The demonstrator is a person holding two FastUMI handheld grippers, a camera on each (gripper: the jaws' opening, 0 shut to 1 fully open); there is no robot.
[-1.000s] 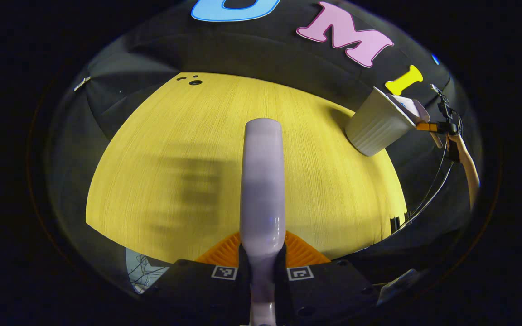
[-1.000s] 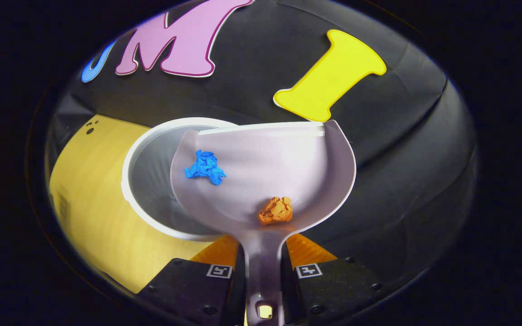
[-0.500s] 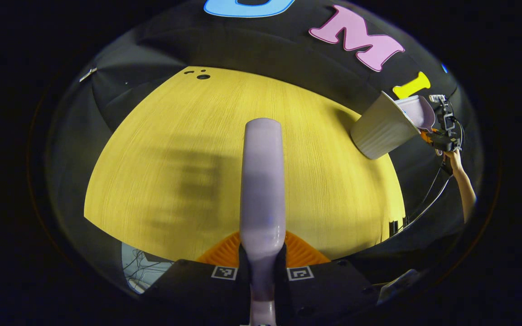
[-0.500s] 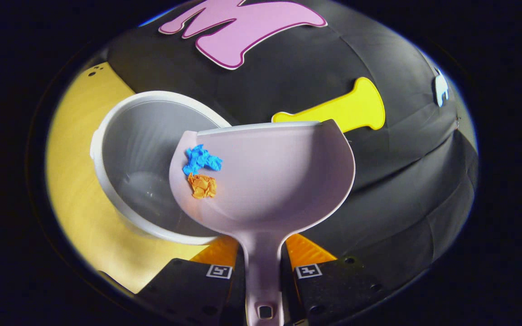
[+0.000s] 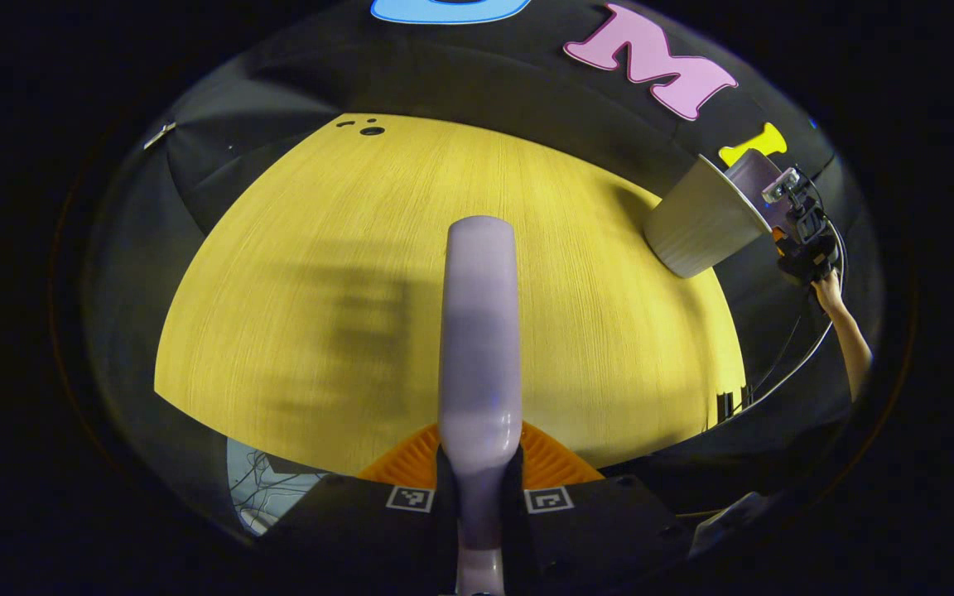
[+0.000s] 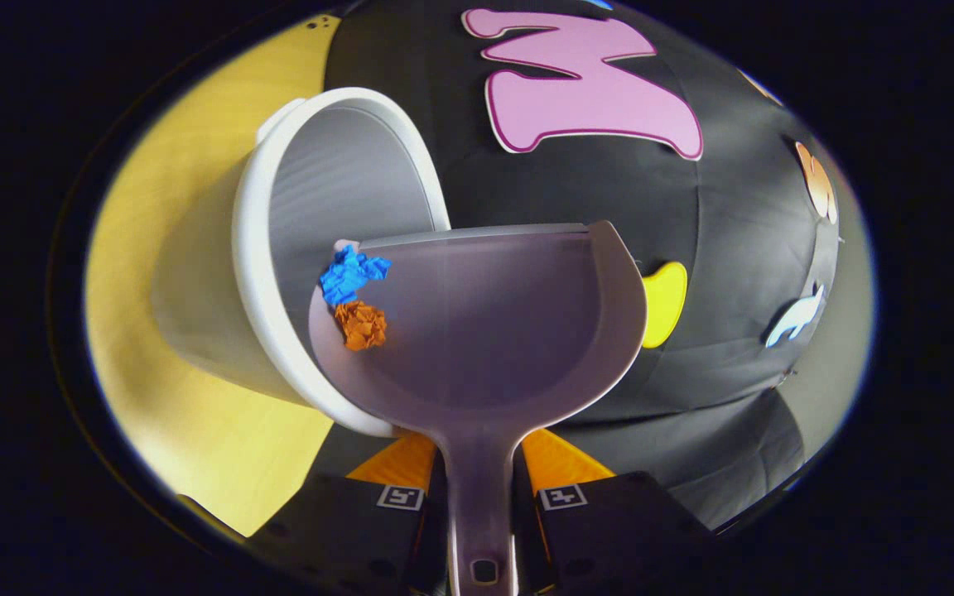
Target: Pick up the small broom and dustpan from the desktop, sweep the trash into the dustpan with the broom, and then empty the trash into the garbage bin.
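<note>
Spreading across most of the left gripper view, the yellow wood-grain desktop (image 5: 344,273) is seen bare of litter, and at its far right edge the garbage bin (image 5: 696,223) is found, a pale ribbed tub with a white rim. In the right gripper view the same bin (image 6: 278,273) is seen tilted by the camera's angle, its ribbed inside turned toward the lens. The dustpan (image 6: 477,331) is held over the bin's rim, tipped toward its left side; it is a pale lilac, rounded scoop with raised side walls, a straight front lip and a narrow handle. That handle is gripped between the two fingers of the right gripper (image 6: 479,488), which are closed against it on both sides. The broom (image 5: 479,331), of the same pale lilac plastic, is seen end-on in the left gripper view as a smooth upright stem with a rounded top, held well apart from the bin and above the near part of the desktop; the left gripper (image 5: 479,488) is clamped on its base, both fingers pressed to it. Two scraps are gathered at the dustpan's left wall, just at the lip: a crumpled blue paper ball (image 6: 350,275) and, touching it on the nearer side, a crumpled orange paper ball (image 6: 363,324).
</note>
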